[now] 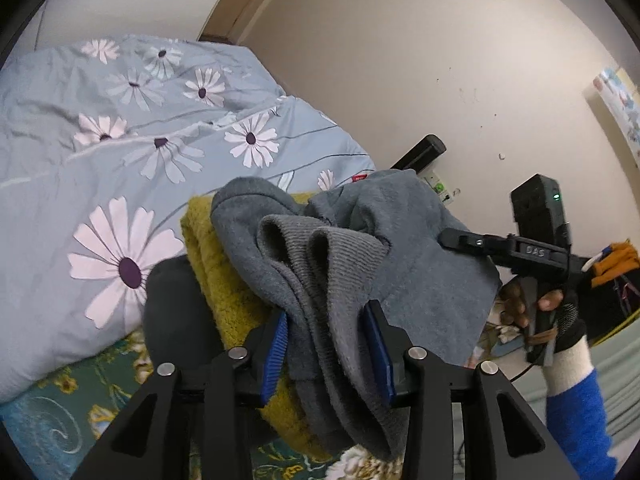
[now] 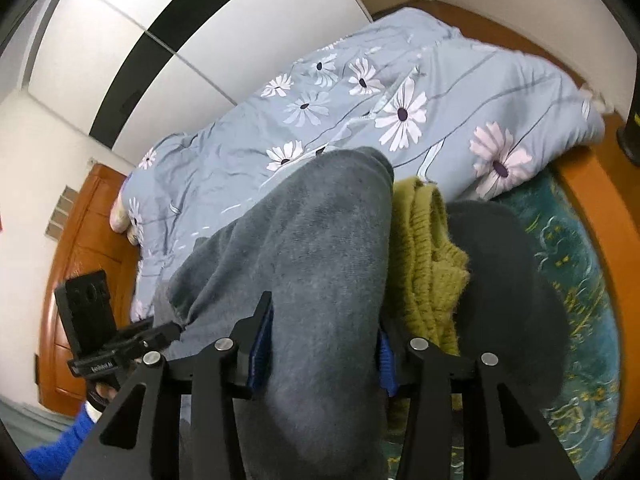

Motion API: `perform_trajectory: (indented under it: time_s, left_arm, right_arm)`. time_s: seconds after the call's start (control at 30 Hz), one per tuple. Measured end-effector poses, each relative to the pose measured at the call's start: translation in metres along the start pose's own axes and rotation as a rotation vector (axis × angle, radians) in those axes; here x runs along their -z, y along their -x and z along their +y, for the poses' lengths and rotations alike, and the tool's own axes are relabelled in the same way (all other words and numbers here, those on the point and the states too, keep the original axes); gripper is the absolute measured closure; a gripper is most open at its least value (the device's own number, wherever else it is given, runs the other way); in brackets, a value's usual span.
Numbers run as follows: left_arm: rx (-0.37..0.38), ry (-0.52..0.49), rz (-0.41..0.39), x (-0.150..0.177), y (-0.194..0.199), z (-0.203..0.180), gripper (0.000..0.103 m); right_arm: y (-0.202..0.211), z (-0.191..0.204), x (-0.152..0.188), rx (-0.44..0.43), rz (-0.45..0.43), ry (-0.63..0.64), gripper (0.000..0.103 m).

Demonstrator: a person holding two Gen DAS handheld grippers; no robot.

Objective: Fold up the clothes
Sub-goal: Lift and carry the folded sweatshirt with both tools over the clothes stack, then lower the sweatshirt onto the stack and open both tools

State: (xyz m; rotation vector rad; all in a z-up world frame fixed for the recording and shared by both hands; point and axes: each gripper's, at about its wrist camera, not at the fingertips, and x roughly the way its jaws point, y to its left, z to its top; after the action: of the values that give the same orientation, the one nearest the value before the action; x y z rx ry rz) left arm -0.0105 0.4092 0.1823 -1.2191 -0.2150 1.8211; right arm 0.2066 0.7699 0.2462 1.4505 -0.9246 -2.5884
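Note:
A grey fleece garment [image 1: 416, 256] hangs bunched between both grippers above a pile on the bed. In the left wrist view my left gripper [image 1: 329, 346] is shut on its ribbed, folded edge, and the cloth fills the gap between the blue pads [image 1: 276, 354]. My right gripper [image 1: 448, 236] pinches the far side of the same garment. In the right wrist view the grey garment [image 2: 320, 248] runs thick through my right gripper [image 2: 322, 354], which is shut on it. My left gripper [image 2: 174, 329] grips its left edge. Below lie a yellow-green knit sweater [image 1: 224, 280] [image 2: 428, 264] and a dark grey garment [image 1: 176, 312] [image 2: 512, 280].
A blue floral duvet [image 1: 120, 140] [image 2: 360, 120] is heaped on the far side of the bed. A teal patterned sheet [image 2: 576, 280] covers the mattress, inside an orange wooden frame [image 2: 592, 188]. A wall with a socket [image 1: 438, 188] is close on the right. A hand and a blue sleeve [image 1: 576, 412] hold the right gripper.

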Motion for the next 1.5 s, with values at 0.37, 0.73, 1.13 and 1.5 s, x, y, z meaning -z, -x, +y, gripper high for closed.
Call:
perform_trajectory:
  time_s: [0.37,0.73,1.13,1.5]
  left_arm:
    - [-0.127,-0.241,-0.163,-0.01,0.05,-0.049,0.048]
    - [-0.158,-0.409,-0.086,0.01,0.007,-0.074,0.045]
    - [-0.169,-0.379,-0.05,0.022,-0.014,-0.07,0.041]
    - [-0.15,-0.391,-0.114,0.035,0.034,-0.099,0.031]
  right_arm:
    - [0.047,0.035,0.008,0.164,-0.127,0.128,0.057]
    - [0.022,0.091,0.031,0.268,-0.124,0.344,0.057]
    - [0.006,0.055,0.054,0.267,-0.156,0.263,0.057]
    - [0.05,0.082,0.081,0.274,-0.241,0.248,0.057]
